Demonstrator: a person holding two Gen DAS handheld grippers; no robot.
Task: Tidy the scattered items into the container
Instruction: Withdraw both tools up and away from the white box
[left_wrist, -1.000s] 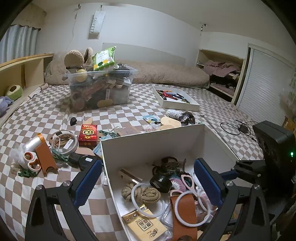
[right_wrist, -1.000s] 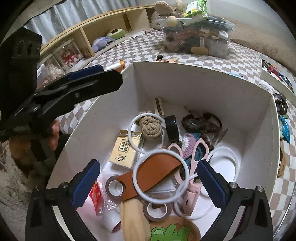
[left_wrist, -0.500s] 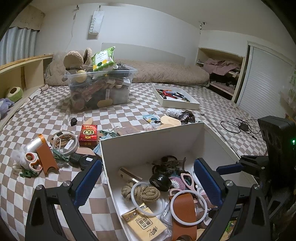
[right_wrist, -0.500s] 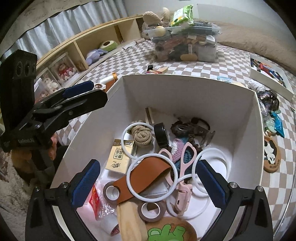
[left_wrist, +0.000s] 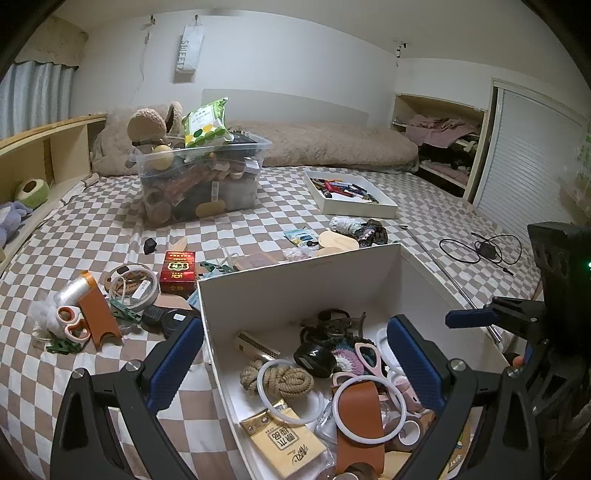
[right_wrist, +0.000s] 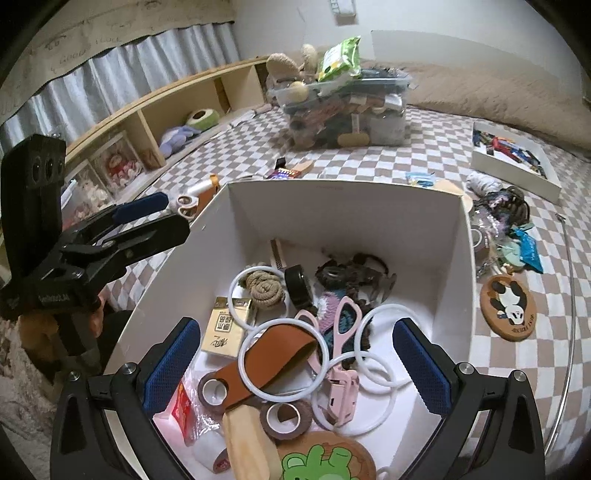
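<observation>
Both grippers, left gripper (left_wrist: 293, 354) and right gripper (right_wrist: 295, 356), spread wide with nothing held, over the white cardboard box (right_wrist: 467, 266); inside: four white plastic rings (right_wrist: 282, 363), one pink scissors (right_wrist: 341, 332).

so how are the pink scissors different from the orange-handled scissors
The pink scissors lie inside the white box, on top of the white rings; the orange-handled scissors sit out on the checkered bedspread beside an orange leather piece. The pink pair shows almost whole, pink all over; the orange pair shows mainly its two handle loops, orange with white. Both lie flat, untouched by either tool.
</observation>
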